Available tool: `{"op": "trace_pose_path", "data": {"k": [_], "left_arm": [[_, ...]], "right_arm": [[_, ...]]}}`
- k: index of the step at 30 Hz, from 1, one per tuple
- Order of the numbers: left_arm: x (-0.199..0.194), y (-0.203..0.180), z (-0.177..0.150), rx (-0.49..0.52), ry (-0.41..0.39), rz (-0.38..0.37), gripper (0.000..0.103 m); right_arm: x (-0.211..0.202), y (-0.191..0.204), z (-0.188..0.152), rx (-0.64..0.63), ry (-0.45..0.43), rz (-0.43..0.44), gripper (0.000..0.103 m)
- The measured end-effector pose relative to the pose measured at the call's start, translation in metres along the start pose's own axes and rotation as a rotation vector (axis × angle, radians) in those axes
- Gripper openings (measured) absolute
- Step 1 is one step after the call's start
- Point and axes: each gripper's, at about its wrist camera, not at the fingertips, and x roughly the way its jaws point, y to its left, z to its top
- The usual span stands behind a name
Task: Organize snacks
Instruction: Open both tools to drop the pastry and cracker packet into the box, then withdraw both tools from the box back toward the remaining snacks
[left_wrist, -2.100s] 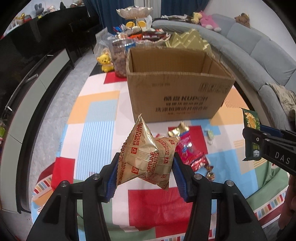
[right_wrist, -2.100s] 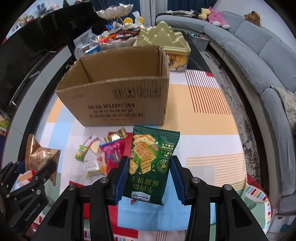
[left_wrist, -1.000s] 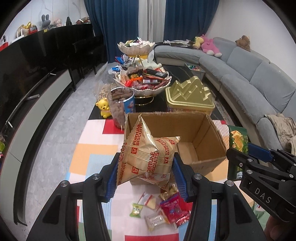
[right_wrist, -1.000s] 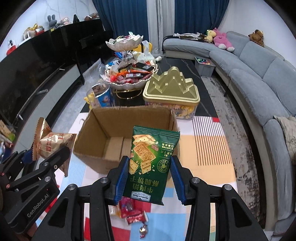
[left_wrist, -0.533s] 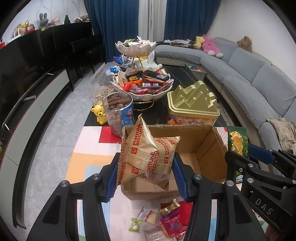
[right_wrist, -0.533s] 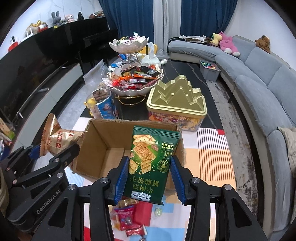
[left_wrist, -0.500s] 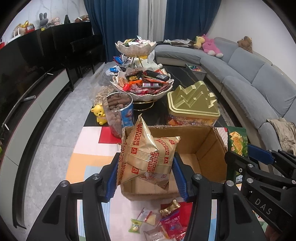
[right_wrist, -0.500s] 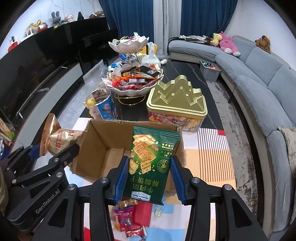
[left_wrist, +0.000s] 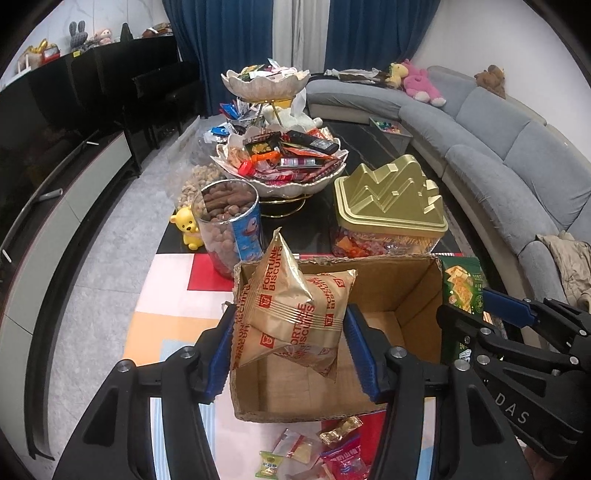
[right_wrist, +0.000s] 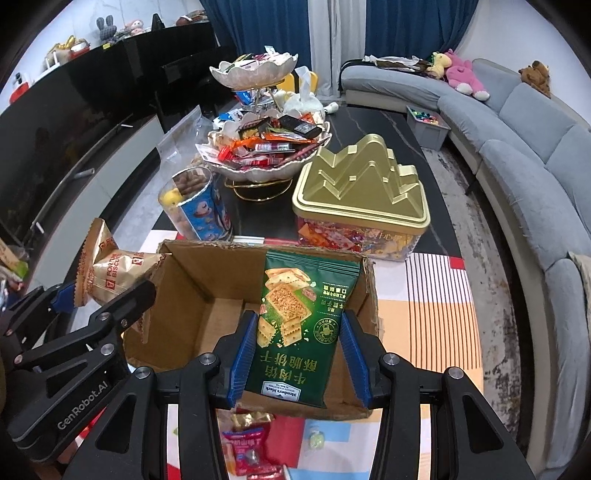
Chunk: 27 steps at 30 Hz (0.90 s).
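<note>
A gold Fortune Biscuits bag (left_wrist: 295, 306) hangs between the blue pads of my left gripper (left_wrist: 290, 314), over the left half of the open cardboard box (left_wrist: 402, 288). The jaws are opening, and the pads still touch the bag's sides. My right gripper (right_wrist: 299, 317) is shut on a green cracker bag (right_wrist: 295, 362), held upright above the box's (right_wrist: 192, 280) right half. The box's floor looks bare. Each wrist view shows the other gripper at its edge, the gold bag (right_wrist: 110, 273) at the left and the green bag (left_wrist: 461, 288) at the right.
Behind the box stand a gold-lidded tin (left_wrist: 388, 206), a jar of nuts (left_wrist: 229, 225), a yellow bear figure (left_wrist: 186, 229) and a tiered bowl of snacks (left_wrist: 280, 162). Loose candies (left_wrist: 332, 450) lie on the patterned cloth in front of the box. A grey sofa (right_wrist: 535, 155) curves along the right.
Both grippers have carried their bags forward from in front of the box to above its opening. The loose candies have slid toward the bottom edge of both views.
</note>
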Motion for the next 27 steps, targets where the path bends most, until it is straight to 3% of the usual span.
{"op": "trace_pose_path", "data": {"k": [3, 6, 9, 15, 27], "left_arm": [[0.001, 0.002, 0.0, -0.006, 0.003, -0.002, 0.066], [0.0, 0.005, -0.001, -0.014, 0.004, 0.004, 0.072], [-0.002, 0.008, 0.0, -0.021, 0.005, 0.018, 0.083], [-0.01, 0.012, -0.002, -0.029, -0.005, 0.042, 0.092], [-0.039, 0.019, -0.005, -0.042, -0.032, 0.055, 0.093]], "right_arm": [[0.001, 0.0, 0.001, 0.002, 0.004, 0.0, 0.049], [0.001, 0.0, 0.001, 0.002, 0.008, -0.02, 0.065], [-0.001, -0.003, 0.002, 0.011, 0.001, -0.043, 0.072], [-0.008, -0.004, 0.001, 0.017, -0.006, -0.053, 0.072], [-0.037, -0.002, -0.003, 0.025, -0.049, -0.066, 0.072]]}}
